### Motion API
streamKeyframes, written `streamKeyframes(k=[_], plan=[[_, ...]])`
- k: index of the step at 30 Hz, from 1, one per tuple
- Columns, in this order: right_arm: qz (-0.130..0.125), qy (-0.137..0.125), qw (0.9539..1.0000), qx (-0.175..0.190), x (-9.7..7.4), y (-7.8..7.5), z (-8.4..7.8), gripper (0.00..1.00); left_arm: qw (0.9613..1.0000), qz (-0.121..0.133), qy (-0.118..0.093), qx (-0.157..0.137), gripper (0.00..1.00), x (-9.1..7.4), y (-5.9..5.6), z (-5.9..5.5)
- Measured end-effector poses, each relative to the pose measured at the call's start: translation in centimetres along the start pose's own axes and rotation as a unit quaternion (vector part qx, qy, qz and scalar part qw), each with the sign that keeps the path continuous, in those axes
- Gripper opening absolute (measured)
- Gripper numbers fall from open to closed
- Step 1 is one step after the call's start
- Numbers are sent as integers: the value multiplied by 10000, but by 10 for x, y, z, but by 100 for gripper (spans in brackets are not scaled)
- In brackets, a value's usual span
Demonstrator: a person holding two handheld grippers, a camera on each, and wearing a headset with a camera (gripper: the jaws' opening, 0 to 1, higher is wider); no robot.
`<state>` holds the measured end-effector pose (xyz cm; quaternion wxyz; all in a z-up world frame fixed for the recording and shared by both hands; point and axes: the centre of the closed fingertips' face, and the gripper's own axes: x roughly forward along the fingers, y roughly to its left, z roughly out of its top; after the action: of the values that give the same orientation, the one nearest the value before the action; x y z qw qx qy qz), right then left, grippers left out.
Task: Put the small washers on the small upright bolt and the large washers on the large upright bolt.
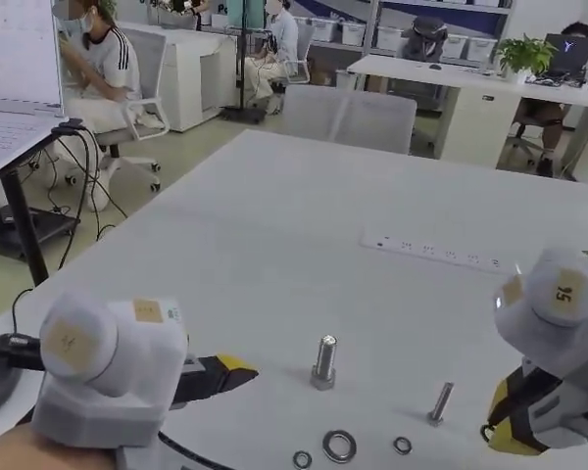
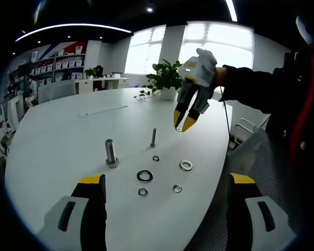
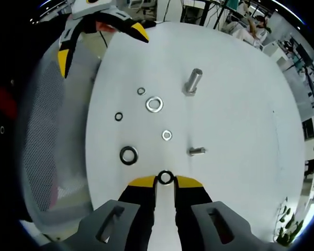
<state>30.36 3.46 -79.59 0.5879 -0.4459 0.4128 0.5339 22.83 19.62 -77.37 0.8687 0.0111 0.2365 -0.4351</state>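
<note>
- Currently the right gripper [image 3: 166, 181] has its fingers pinched on a dark washer [image 3: 166, 172] and is raised above the white worktop [image 3: 240, 104].
- In its own view the left gripper [image 2: 166, 180] hovers over the near edge of the worktop, its fingers spread wide apart and holding nothing.
- In the head view the large bolt [image 1: 323, 362] stands upright on its head. The small bolt [image 1: 439, 401] stands upright to its right, apart from it.
- Five washers lie flat and loose on the person's side of the bolts, touching neither bolt: a large black washer [image 3: 129, 155], a large silver washer [image 3: 154, 104] and three small washers [image 3: 167, 135].
</note>
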Motion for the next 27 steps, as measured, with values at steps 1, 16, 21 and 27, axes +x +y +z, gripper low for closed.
streamKeyframes(k=[1,16,21,27], plan=[[-32,-24,10000,-11,-2,-2,2,14,10000,-1,-1,2,97,0,0,0],[-258,-174,9994,-182,-13,-32,30,14,10000,24,-31,-5,97,-1,2,1],[-256,-153,9993,-232,-8,-40,35,14,10000,42,-34,-21,97,-1,3,1],[-180,-131,9994,-259,-1,-42,37,14,10000,46,-20,-42,96,-1,3,-1]])
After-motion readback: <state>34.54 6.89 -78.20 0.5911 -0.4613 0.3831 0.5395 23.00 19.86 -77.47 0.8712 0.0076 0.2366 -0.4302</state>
